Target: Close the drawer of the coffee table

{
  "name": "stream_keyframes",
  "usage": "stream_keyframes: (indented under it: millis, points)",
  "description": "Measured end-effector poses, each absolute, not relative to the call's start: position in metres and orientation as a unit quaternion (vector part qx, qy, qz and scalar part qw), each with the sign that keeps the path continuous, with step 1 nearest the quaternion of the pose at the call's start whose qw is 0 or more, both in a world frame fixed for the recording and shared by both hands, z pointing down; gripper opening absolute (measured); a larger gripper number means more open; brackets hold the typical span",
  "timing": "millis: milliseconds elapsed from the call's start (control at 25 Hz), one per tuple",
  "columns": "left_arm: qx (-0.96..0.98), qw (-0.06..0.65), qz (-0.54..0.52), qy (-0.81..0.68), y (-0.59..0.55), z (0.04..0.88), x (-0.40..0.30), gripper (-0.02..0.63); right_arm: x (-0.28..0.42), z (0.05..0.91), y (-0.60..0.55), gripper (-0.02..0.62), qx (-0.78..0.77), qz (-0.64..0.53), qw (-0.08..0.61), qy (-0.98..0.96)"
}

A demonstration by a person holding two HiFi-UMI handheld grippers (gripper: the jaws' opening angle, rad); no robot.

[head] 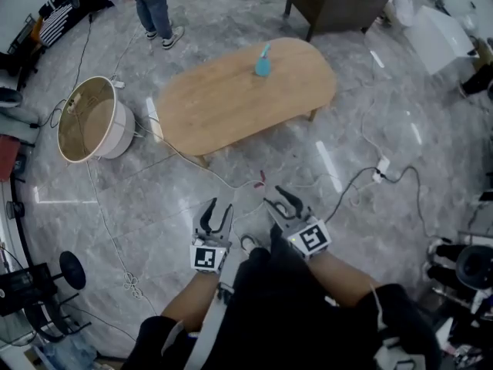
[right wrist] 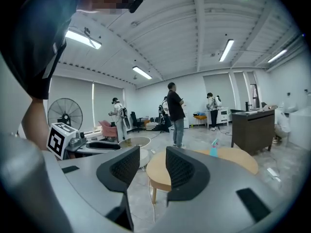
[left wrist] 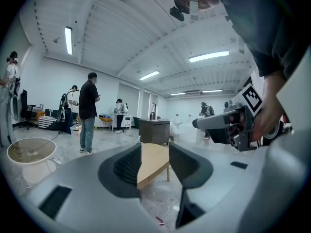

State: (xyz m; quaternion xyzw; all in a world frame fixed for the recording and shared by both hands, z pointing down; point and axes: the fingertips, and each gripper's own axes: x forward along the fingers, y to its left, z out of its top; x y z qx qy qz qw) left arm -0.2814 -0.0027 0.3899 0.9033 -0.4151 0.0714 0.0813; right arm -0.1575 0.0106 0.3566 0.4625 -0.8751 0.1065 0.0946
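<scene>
Before the coffee table (head: 246, 91), we are holding the left gripper (head: 218, 209) and right gripper (head: 279, 200) aloft. Both sets of fingers (left wrist: 127, 166) are standing apart, gripping nothing.

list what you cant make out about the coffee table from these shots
- Drawer: none shows; head view sees the coffee table from above, mostly its top.
- Left gripper view: left claw covers most of the table.
- Right gripper view: right claw covers its middle.
- Blue item on the table: too small to identify.
</scene>
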Motion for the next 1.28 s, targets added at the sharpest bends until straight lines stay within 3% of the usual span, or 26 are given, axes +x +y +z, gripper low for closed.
stream_keyframes:
  millis: [280,840,1280]
  points:
    - [0.911,0.057,0.049,-0.405,0.009,0.303,-0.272,0.158,-0.140,0.265,0.033,0.164,0.475,0.078,0.056,-0.875]
    - [0.931,0.011,-0.009,-0.365,0.025,0.154,-0.158,0.158,-0.059,0.134,0.075,0.164,0.467,0.039,-0.002,-0.883]
    - [0.956,-0.009,-0.009,-0.292,0.047,0.104,-0.071,0.158,0.012,0.083,0.088,0.164,0.503,0.006,-0.035,-0.864]
